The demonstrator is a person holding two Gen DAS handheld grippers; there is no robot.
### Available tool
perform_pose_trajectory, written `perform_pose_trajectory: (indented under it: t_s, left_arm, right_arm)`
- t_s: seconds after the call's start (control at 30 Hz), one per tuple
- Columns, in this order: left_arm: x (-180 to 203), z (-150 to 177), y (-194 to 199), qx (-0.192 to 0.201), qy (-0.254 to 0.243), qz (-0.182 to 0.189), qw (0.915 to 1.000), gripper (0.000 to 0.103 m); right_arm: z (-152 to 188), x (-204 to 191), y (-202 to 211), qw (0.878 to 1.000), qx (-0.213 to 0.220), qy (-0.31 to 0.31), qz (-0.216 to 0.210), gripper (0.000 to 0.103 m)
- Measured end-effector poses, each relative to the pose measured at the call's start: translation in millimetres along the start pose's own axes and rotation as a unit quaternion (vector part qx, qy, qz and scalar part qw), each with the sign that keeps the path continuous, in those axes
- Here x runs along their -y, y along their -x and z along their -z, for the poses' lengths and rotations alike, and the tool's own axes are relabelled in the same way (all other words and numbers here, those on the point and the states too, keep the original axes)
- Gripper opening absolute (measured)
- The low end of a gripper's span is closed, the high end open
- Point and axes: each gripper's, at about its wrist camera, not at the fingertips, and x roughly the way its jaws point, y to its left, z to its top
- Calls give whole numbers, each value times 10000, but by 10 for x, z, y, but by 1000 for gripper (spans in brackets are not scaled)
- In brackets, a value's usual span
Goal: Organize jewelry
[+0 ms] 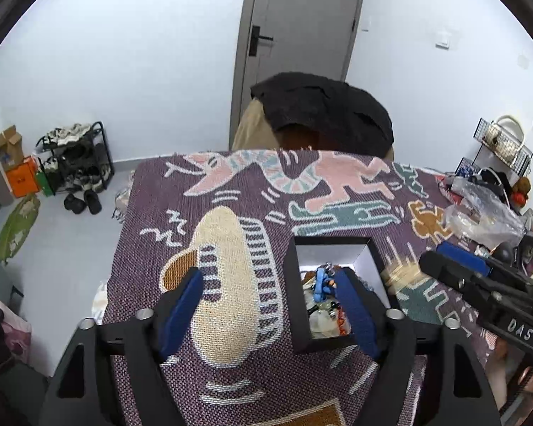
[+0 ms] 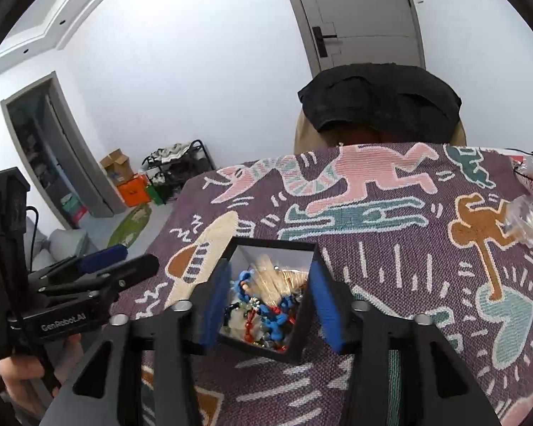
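Patterned woven blanket (image 1: 231, 372) everywhere. Left view: left gripper (image 1: 270, 314) spread wide, empty, beside black box (image 1: 290, 284). Right view: right gripper (image 2: 272, 310) released, straddling box of beaded jewelry (image 2: 266, 314). Light, tangly, probably slippery; best pinched by one strand.

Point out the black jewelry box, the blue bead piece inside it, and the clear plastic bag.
black jewelry box (image 2: 303, 323), right wrist view, right wall.
blue bead piece (image 2: 276, 321), right wrist view, its middle.
clear plastic bag (image 1: 486, 218), left wrist view, crumpled centre.

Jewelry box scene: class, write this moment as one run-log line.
left gripper: open, beside box | right gripper: open, over box | box: open, beads inside | surface: patterned cloth
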Motion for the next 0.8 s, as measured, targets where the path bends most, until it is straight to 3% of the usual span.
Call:
perform_pose_trajectory:
  t_s: [0.1, 0.57, 0.8]
  left_arm:
    - [53, -7, 107, 197, -4, 74, 9998, 95]
    - [551, 55, 409, 477, -310, 374, 9977, 99]
    - [853, 53, 681, 691, -601, 430, 9949, 99]
  right_arm:
    - [52, 72, 124, 9999, 147, -51, 51, 79]
    - [240, 522, 793, 9983, 246, -526, 94, 80]
    - [288, 524, 1267, 9973, 520, -489, 161, 94]
